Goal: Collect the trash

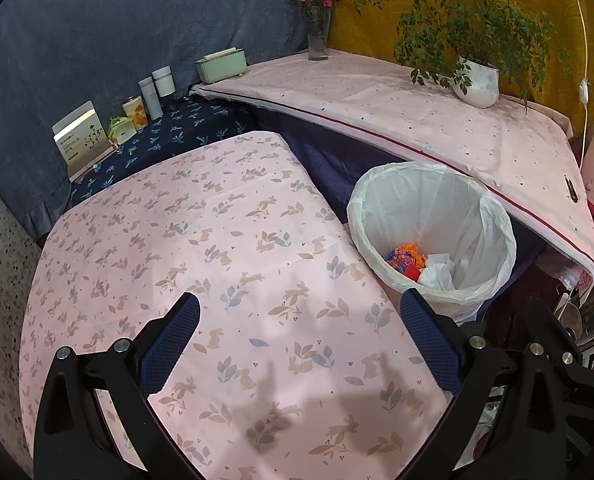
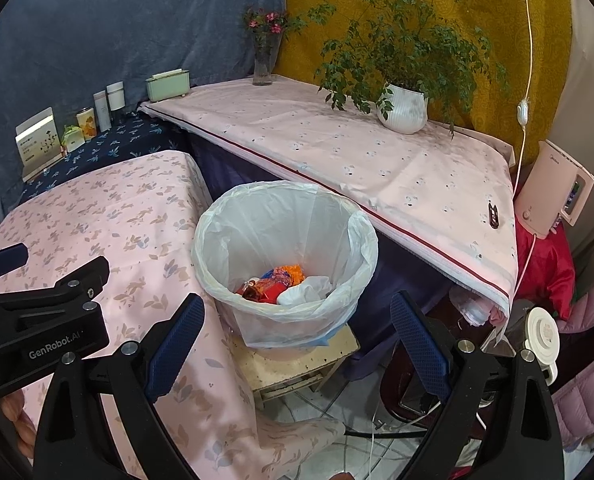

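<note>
- Both the left hand-held gripper and the right hand-held gripper hang released, holding nothing.
- Trash lies in the lined bin, beside the table.
- Collection seems finished; the next move calls for spotting leftover litter.

One lined bin, one potted plant, one flower vase.
</note>
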The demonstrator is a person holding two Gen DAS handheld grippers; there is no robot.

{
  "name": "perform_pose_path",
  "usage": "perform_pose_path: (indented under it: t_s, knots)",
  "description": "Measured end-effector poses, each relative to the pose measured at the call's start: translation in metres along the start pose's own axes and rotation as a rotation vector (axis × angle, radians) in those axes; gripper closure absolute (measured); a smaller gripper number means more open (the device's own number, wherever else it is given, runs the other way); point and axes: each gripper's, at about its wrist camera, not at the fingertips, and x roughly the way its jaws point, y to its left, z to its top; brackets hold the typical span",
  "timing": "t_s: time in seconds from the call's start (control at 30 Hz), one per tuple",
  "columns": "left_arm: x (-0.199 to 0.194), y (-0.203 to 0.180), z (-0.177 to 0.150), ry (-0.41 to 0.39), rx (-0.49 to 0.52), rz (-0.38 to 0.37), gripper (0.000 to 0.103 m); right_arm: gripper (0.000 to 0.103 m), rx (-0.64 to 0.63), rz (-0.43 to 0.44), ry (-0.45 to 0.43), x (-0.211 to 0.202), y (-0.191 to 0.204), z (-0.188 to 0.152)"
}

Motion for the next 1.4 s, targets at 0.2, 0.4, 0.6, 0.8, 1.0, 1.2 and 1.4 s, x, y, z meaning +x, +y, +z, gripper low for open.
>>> perform_pose_path:
  t_s: [0.2,0.4,0.6,0.8,1.0,1.2,1.4]
  knots:
    - [-0.003,0.0007,-0.0012,-0.004,-0.003,-0.002,0.007,0.013,0.0,0.0,0.0,0.0002,-0.0004,-0.0002]
    - [-0.0031,0.0002,-0.0027,-0.006,0.003,-0.022,0.007,0.013,0.006,-0.001,0.0,-0.0005,-0.0001,-0.0026]
    - [0.0002,-0.0003,-0.0023,-0.003,0.013,-0.026,0.007,0.013,0.015,0.001,0.007,0.0013,-0.0007,-0.0057]
    - [0.0011,-0.0003,-0.0027,-0.002,0.013,-0.027,0.007,0.013,0.014,0.001,0.007,0.0026,-0.0006,-0.0051]
    - [0.0012,-0.0003,-0.0029,-0.002,0.012,-0.027,0.007,0.013,0.015,0.002,0.01,0.0029,-0.0006,-0.0053]
    - [0.0036,0.0015,-0.0049,-0.001,0.01,-0.024,0.007,0.013,0.013,0.002,0.012,0.0041,0.0002,-0.0063]
    - [0.0047,0.0028,-0.0052,0.002,0.009,-0.023,0.007,0.013,0.011,-0.002,0.014,0.0039,0.0008,-0.0067]
